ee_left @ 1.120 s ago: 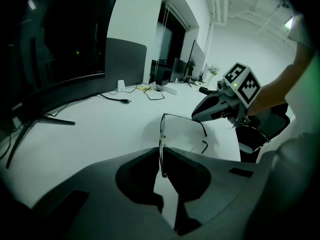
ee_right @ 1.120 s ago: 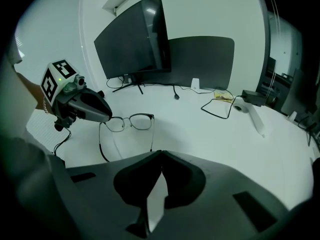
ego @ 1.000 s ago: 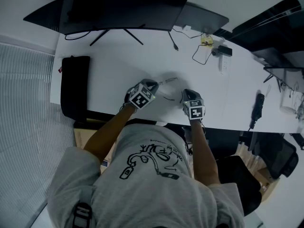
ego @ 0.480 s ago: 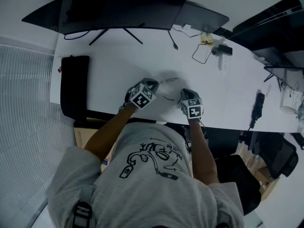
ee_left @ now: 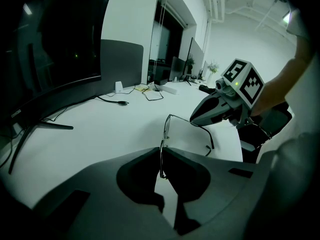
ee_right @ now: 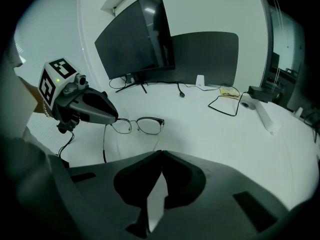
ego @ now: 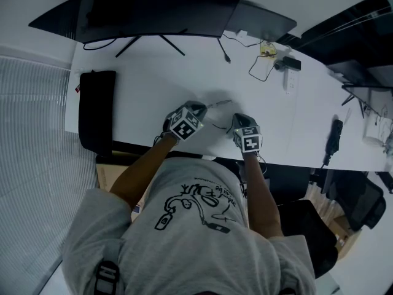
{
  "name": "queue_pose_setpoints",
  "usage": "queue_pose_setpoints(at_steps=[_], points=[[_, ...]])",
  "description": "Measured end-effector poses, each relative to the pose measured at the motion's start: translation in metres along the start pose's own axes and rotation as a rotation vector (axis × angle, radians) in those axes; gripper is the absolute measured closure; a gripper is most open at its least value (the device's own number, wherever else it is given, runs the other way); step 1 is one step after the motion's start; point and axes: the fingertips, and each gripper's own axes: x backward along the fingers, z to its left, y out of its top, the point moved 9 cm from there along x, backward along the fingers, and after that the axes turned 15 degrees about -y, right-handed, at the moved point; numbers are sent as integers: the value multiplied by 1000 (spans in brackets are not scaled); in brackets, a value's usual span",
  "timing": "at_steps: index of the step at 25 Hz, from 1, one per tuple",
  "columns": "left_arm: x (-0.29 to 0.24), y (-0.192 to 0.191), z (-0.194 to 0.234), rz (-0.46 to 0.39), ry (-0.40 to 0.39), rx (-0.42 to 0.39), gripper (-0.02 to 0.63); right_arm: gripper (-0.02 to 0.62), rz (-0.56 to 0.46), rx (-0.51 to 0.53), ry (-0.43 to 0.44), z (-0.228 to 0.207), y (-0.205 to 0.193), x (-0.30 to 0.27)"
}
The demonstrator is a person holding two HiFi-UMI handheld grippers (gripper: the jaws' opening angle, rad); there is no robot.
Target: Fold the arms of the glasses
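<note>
Thin metal-framed glasses are held just above the white desk, between the two grippers. My left gripper is shut on the near end of the frame front, by the hinge. The right gripper is shut, and the far temple arm runs into its tips. From the left gripper view the right gripper sits on that arm, whose ear end sticks out past it. The other temple arm hangs open under the left gripper. In the head view the glasses are only a faint line.
A large dark monitor on a stand fills the back of the desk. A black bag lies at the left end. Cables, a small camera and a white power strip lie at the back right. The desk's front edge runs under my wrists.
The right gripper has crept slightly left and forward toward the glasses. The left gripper has stayed nearly still with the frame in it.
</note>
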Motion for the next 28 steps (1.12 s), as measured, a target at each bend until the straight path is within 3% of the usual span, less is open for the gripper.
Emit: queue_pose_setpoints(at_steps=[28], points=[[1,-1,-5,10,-17,7,574,588,2,20,37,12,9,-1]])
